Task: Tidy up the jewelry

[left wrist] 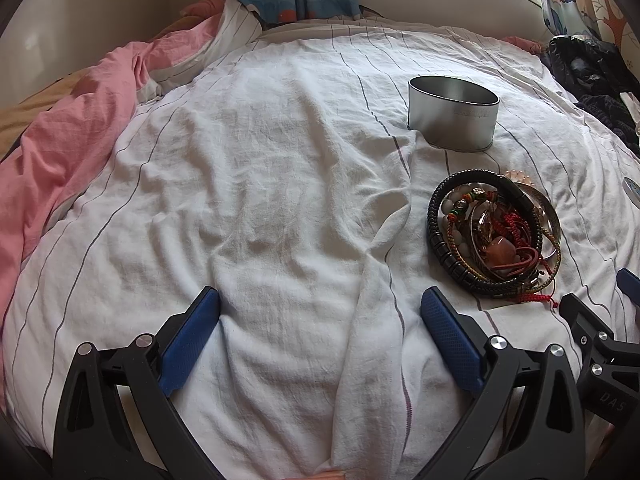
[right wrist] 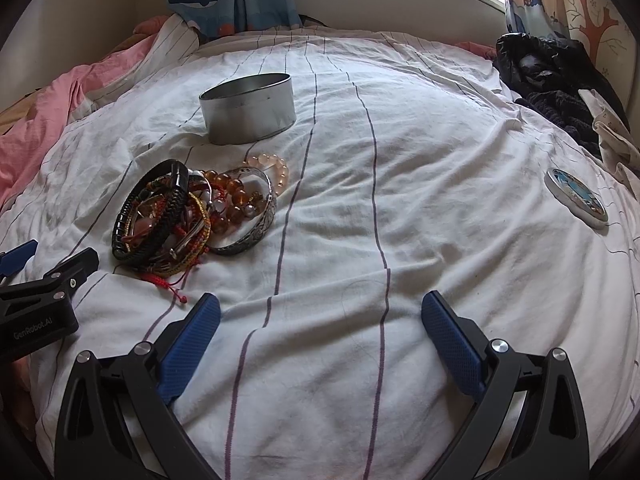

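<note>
- Left wrist view: the left tool (left wrist: 320, 300) hangs low over the bed's white striped sheet (left wrist: 280, 184), its blue-padded fingers (left wrist: 191, 340) wide apart with nothing between them
- An open silver tin (left wrist: 454, 120) stands upright on the sheet, ahead and to the right; only bare metal wall shows inside, the bottom is hidden
- The pile of bracelets (left wrist: 494, 236) lies on the sheet nearer than the tin and apart from it: black braided bands around beads, red cord and a reddish stone
- Part of the right tool (left wrist: 600, 344) shows at the right edge, just beside the pile
- Open creased sheet fills the middle and left; a pink quilt (left wrist: 72, 152) is bunched along the left edge
- Right wrist view: the right tool (right wrist: 320, 304) also stands spread, empty, over bare sheet
- The tin (right wrist: 248, 110) sits ahead and left, the bracelet pile (right wrist: 188, 216) in front of it, with amber beads (right wrist: 230, 196), a silver bangle (right wrist: 256, 224) and pale pink beads (right wrist: 276, 168)
- A round lid with a blue picture (right wrist: 576, 198) lies well apart on the right, near dark clothes (right wrist: 560, 80) at the bed's far right edge
- The left tool (right wrist: 48, 280) enters at the left edge, close to the pile
</note>
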Demonstrator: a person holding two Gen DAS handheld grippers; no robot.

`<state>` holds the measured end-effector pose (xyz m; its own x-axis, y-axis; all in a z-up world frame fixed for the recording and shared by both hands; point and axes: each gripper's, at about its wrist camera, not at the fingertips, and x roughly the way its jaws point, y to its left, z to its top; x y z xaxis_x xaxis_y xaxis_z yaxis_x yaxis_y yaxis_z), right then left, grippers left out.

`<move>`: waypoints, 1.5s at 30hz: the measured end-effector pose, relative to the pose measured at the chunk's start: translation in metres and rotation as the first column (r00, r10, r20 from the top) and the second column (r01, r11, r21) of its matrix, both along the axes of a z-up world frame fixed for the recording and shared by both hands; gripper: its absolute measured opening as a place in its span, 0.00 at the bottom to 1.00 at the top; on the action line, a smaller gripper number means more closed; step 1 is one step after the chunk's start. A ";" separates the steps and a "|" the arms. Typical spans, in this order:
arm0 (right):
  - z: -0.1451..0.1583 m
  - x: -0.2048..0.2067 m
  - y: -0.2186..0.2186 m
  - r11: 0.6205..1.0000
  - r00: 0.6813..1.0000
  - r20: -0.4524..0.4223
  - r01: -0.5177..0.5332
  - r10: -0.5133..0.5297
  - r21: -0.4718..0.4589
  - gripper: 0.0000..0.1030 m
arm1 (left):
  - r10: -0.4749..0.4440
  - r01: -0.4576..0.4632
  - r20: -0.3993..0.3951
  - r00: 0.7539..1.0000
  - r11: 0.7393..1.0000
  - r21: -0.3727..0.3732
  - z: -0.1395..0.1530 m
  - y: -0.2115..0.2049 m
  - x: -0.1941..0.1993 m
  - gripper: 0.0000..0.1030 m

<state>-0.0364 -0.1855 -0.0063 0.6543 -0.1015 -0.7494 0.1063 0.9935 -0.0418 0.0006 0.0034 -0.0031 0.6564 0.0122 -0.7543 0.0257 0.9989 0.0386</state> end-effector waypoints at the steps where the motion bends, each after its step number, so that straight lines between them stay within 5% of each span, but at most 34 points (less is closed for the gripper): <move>1: 0.000 0.000 0.000 1.000 1.000 -0.001 0.000 0.000 0.000 0.94 | 0.000 0.000 0.000 1.000 1.000 0.000 0.000 0.000 0.000 0.94; 45: 0.002 -0.002 -0.003 1.000 1.000 0.011 -0.009 0.009 0.029 0.94 | 0.023 -0.023 0.006 1.000 0.999 0.026 0.011 0.017 0.006 0.94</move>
<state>-0.0385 -0.1889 -0.0048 0.6632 -0.0742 -0.7448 0.0976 0.9951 -0.0122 0.0068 0.0205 0.0076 0.6599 0.0468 -0.7499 0.0022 0.9979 0.0642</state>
